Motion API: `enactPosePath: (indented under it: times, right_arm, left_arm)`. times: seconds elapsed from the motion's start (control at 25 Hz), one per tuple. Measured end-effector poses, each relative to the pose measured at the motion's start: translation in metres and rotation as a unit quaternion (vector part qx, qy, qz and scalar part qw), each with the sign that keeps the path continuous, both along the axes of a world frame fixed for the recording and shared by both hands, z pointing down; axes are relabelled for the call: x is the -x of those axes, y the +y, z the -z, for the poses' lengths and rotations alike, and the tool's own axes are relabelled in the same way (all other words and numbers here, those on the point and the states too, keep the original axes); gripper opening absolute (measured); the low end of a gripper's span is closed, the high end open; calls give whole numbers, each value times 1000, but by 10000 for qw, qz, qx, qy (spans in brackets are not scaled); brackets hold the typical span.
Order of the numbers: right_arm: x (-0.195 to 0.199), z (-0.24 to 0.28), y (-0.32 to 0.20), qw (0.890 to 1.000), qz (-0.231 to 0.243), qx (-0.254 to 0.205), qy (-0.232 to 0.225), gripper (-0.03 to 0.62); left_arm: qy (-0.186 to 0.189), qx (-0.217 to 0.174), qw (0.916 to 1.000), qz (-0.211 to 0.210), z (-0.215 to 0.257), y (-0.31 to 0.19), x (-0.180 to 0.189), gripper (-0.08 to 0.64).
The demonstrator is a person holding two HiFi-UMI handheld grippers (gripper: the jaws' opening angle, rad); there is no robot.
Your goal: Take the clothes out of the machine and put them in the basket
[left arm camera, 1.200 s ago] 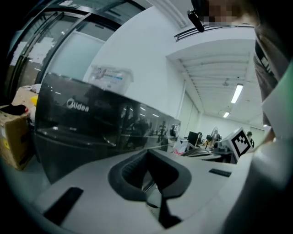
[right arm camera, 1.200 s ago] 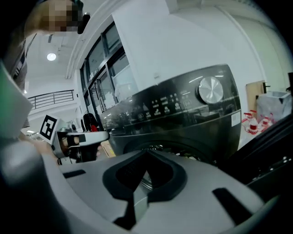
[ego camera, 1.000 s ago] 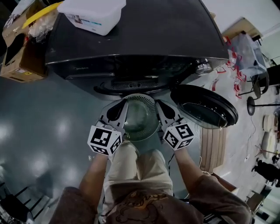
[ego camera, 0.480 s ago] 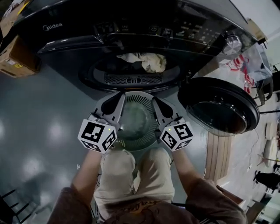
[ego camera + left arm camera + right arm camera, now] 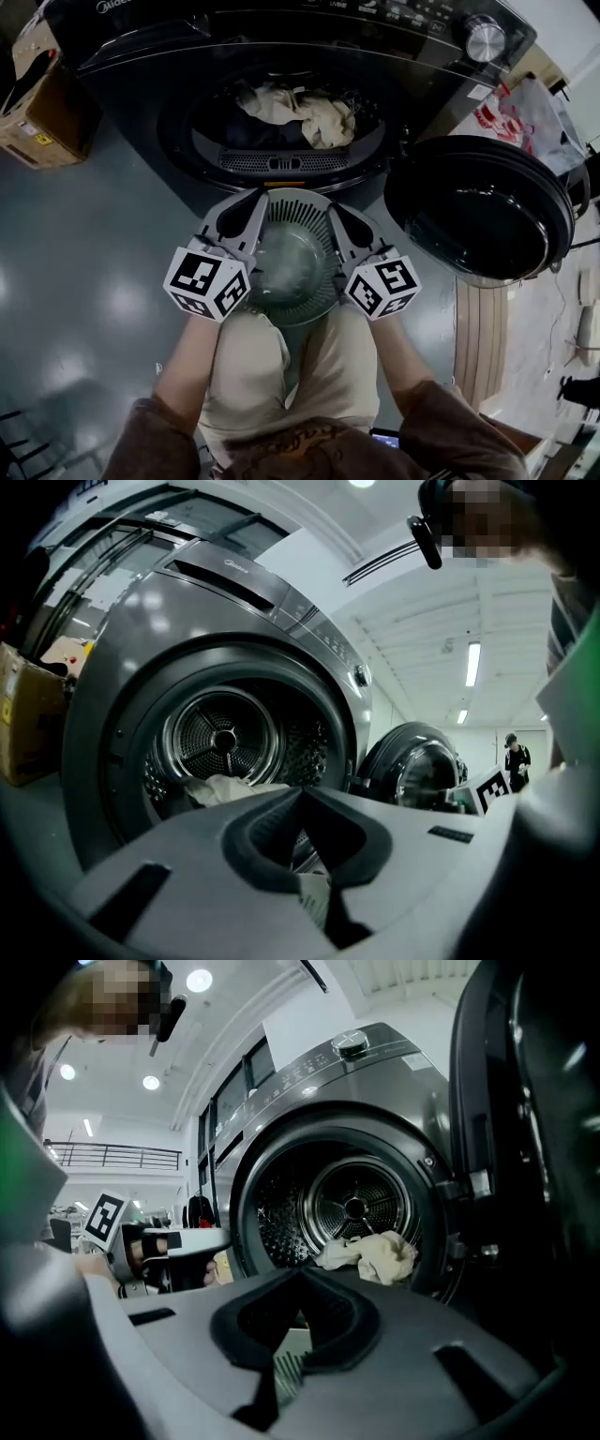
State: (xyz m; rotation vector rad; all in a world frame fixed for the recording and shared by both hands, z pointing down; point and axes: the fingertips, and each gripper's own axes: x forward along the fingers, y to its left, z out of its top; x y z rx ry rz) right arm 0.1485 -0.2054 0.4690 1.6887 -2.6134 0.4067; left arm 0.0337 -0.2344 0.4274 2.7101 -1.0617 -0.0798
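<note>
- Nearest, over the person's knees: round pale-green slotted plastic basket [image 5: 298,202], empty, carried off the glossy grey floor [image 5: 84,281].
- Left gripper [image 5: 251,202]: jaws closed down on the basket's left rim, a slotted edge showing between them in the left gripper view.
- Right gripper [image 5: 339,211]: same on the right rim, jaws fully closed on the thin edge.
- Just beyond the basket: dark grey front-loading washing machine [image 5: 281,37], mouth open. Its round black door [image 5: 478,211] is swung out to the right, close to the right gripper.
- Inside the drum, near the front lip: crumpled beige clothes [image 5: 300,111], untouched. Nothing moved to the basket yet.
- Far left: brown cardboard box [image 5: 33,103], out of the way.
- Risk: both grippers are busy and pinch only the rim. Releasing one before the basket is set down would likely tip or drop it.
- Risk: the right side's reach could clip the open door.
- Risk: the cloth could snag on the drum lip and trail onto the floor.
</note>
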Motion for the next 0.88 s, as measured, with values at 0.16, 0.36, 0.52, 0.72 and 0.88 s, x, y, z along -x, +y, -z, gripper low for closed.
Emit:
enactPosePath:
  times: [0.16, 0.36, 0.52, 0.72, 0.88]
  right_arm:
    - [0, 2, 12, 9998, 105, -170, 65, -3]
    - [1, 8, 28, 9993, 218, -264, 139, -3]
    - [6, 7, 38, 9990, 304, -297, 153, -3]
    - [1, 9, 49, 9990, 254, -340, 118, -3]
    - [-7, 12, 48, 9987, 150, -452, 155, 9]
  left_arm:
    - [14, -60, 10000, 62, 0, 11, -1, 6]
    - [20, -75, 9997, 237, 11, 21, 4, 6]
    - [82, -4, 9996, 256, 12, 31, 2, 6]
    - [-20, -105, 9995, 298, 14, 37, -5, 6]
    - [-71, -211, 9992, 345, 16, 39, -9, 6]
